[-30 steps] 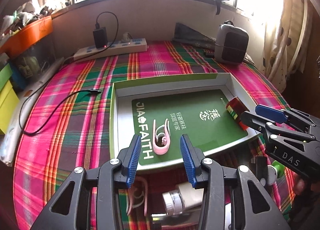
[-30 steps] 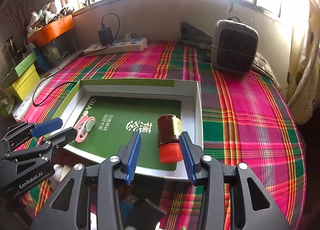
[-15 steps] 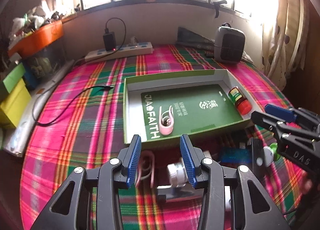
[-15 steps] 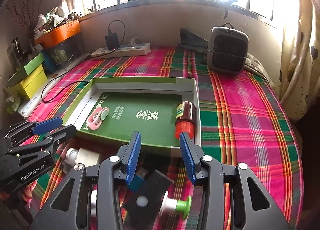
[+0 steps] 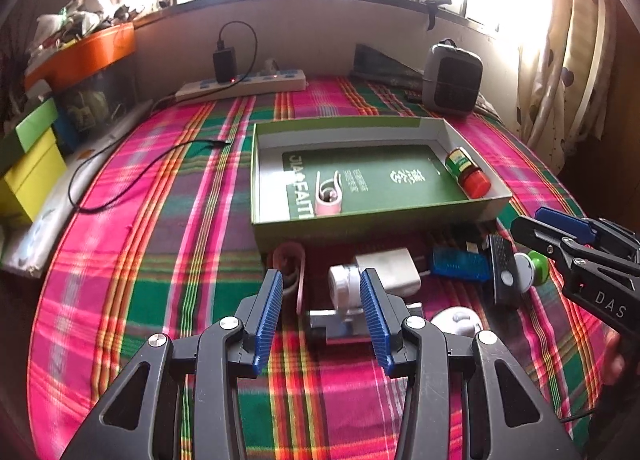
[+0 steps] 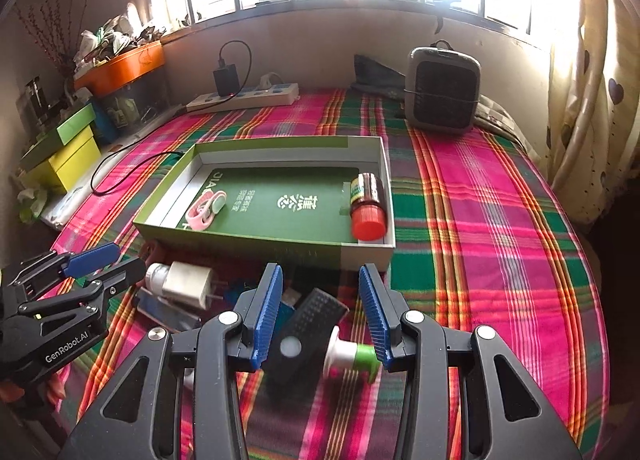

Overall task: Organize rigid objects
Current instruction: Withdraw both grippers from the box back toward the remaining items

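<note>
A green box (image 5: 360,220) (image 6: 256,240) lies on the plaid cloth. It holds a pink clip (image 5: 328,196) (image 6: 204,212) and a red-capped bottle (image 5: 468,172) (image 6: 368,206). In front of the box lie a white charger (image 5: 390,266) (image 6: 186,284), a white cylinder (image 5: 344,286), a blue piece (image 5: 460,262), a black rectangular device (image 5: 504,272) (image 6: 306,330), a white-and-green knob (image 5: 530,264) (image 6: 352,354) and a pink clip (image 5: 294,266). My left gripper (image 5: 322,316) (image 6: 104,264) is open above the white cylinder. My right gripper (image 6: 322,314) (image 5: 544,226) is open over the black device and knob.
A power strip (image 5: 244,84) with a black plug, a grey heater (image 6: 442,94), a black cable (image 5: 132,176), yellow-green boxes (image 6: 64,152) and an orange tray (image 6: 124,66) stand around the cloth's back and left. A curtain (image 6: 592,100) hangs at the right.
Both grippers have drawn back from the box toward me. The loose items in front of the box have come into view beneath them. Both stay open.
</note>
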The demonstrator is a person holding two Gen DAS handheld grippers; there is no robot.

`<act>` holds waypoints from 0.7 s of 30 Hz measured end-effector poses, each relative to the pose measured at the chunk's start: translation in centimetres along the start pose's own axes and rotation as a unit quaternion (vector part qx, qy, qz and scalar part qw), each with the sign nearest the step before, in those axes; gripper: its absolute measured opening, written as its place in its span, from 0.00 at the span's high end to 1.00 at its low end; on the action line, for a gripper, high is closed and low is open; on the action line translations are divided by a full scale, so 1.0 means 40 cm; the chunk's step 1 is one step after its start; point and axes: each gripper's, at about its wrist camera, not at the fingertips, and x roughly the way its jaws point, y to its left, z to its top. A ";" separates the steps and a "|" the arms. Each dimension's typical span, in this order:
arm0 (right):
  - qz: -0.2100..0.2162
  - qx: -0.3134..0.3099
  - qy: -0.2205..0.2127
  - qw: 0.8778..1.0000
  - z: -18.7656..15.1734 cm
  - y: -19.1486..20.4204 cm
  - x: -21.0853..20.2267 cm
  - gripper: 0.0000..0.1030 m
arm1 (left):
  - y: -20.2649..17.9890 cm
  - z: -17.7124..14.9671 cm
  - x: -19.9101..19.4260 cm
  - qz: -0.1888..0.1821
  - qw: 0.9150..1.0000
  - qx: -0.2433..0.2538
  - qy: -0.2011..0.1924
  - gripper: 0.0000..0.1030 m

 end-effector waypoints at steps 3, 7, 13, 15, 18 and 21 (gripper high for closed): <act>0.001 0.000 0.002 1.000 -0.015 0.002 -0.005 0.60 | 0.001 -0.016 -0.004 0.001 1.000 -0.001 0.004 0.61; 0.003 0.005 0.006 1.000 -0.036 0.001 -0.007 0.60 | 0.002 -0.036 -0.010 0.002 1.000 -0.001 0.004 0.61; 0.000 0.014 0.002 1.000 -0.068 -0.012 -0.029 0.60 | 0.026 -0.059 -0.018 -0.005 1.000 -0.017 0.006 0.61; -0.006 0.016 0.000 1.000 -0.076 -0.020 -0.037 0.60 | 0.033 -0.064 -0.020 -0.006 1.000 -0.022 0.008 0.61; -0.012 0.025 -0.002 1.000 -0.088 -0.035 -0.046 0.60 | 0.039 -0.073 -0.024 -0.012 1.000 -0.026 0.008 0.61; -0.014 0.036 0.001 0.999 -0.103 -0.049 -0.049 0.60 | 0.045 -0.082 -0.029 -0.017 0.999 -0.032 0.006 0.61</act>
